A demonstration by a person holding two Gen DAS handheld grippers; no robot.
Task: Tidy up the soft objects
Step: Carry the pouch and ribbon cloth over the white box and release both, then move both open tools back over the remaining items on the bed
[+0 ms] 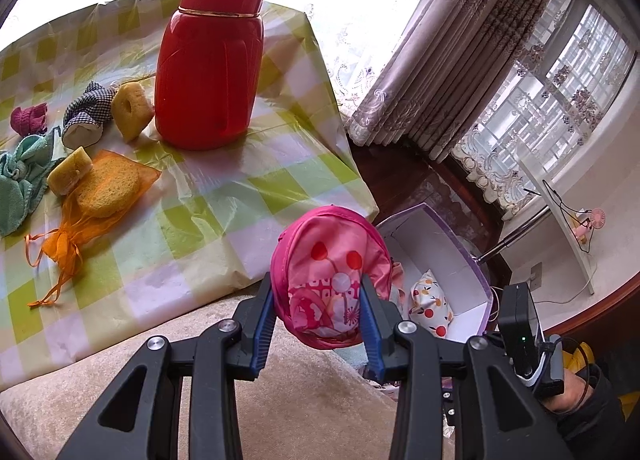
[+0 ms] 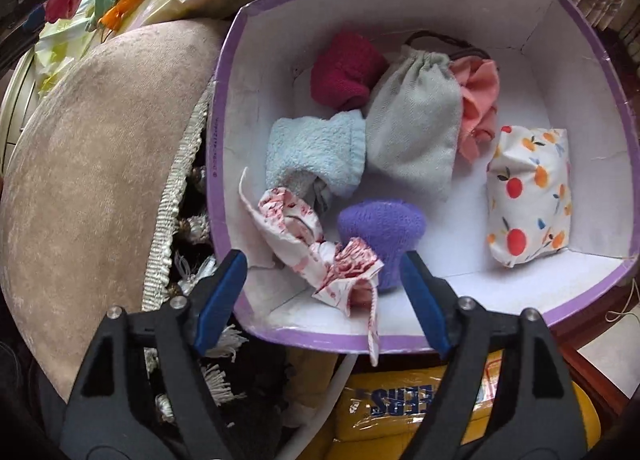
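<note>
Pink pouch, pinched in the left gripper, should drop into the purple box's bare patch, clear of the wide-open, empty right gripper.

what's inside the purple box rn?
Purple box holds a maroon knit, grey pouch, peach cloth, blue towel, purple knit, fruit-print pouch, red-white rag. Anything beneath them is hidden.

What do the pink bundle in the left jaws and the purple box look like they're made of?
Pink bundle: thin, slightly glossy printed fabric, probably synthetic; it crumples in soft folds. Purple box: likely cardboard, matte white inside, with creased corner folds.
</note>
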